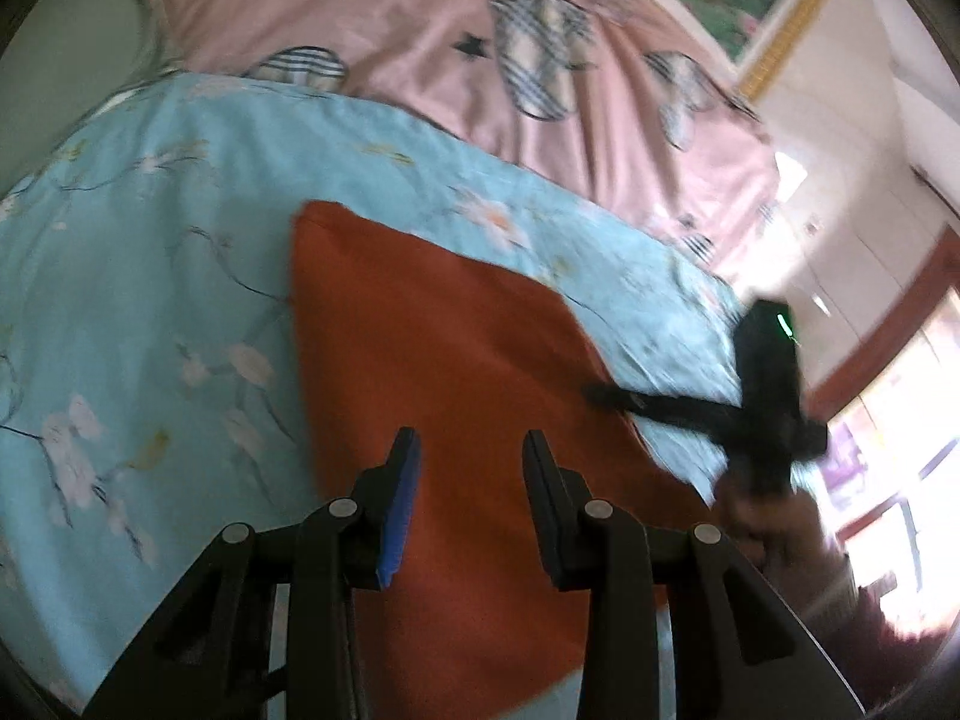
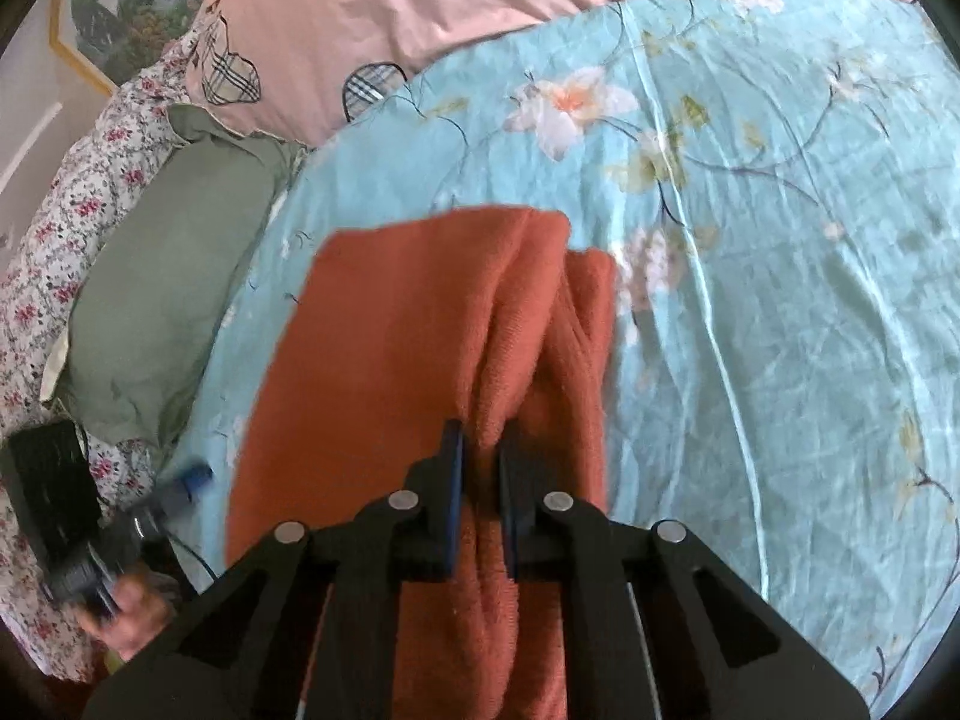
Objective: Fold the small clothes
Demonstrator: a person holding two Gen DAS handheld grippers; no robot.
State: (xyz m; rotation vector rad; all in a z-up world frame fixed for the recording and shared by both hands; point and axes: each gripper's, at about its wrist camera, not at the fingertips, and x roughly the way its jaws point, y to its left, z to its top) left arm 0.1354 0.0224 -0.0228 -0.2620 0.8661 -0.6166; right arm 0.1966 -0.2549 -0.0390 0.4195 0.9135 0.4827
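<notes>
Left tool (image 1: 469,450): jaws partly apart, nothing between the pads; it hangs above the cloth (image 1: 456,360), tilted down toward it, not touching as far as the left view shows. The picture is smeared, so fine detail there can't be told. The cloth, rust-orange, lies on the blue floral sheet (image 1: 150,240) of the bed, w/ a pink cover (image 1: 420,30) behind it and a green pillow (image 2: 174,276) off to the left in the right view. The left tool's hand (image 2: 129,612) shows low in that view's corner, beside the cloth's left edge.

Right tool (image 2: 480,450): jaws nearly closed, pinching a raised ridge of the cloth; the fabric bunches up between the pads and runs away from them in two long folds. The tool points down at a slant along the cloth's length.

Step in hand, prob.: right side gripped, left side not yet. To do it well the left tool should take the matching edge or corner at the same level as the right's pinch, so both lift evenly and the fold line stays straight. The right's bite looks like several layers, not one edge; if only one layer is wanted, it needs re-gripping nearer the hem. Keep the cloth taut between tools, low over the sheet, and avoid catching the sheet itself.
</notes>
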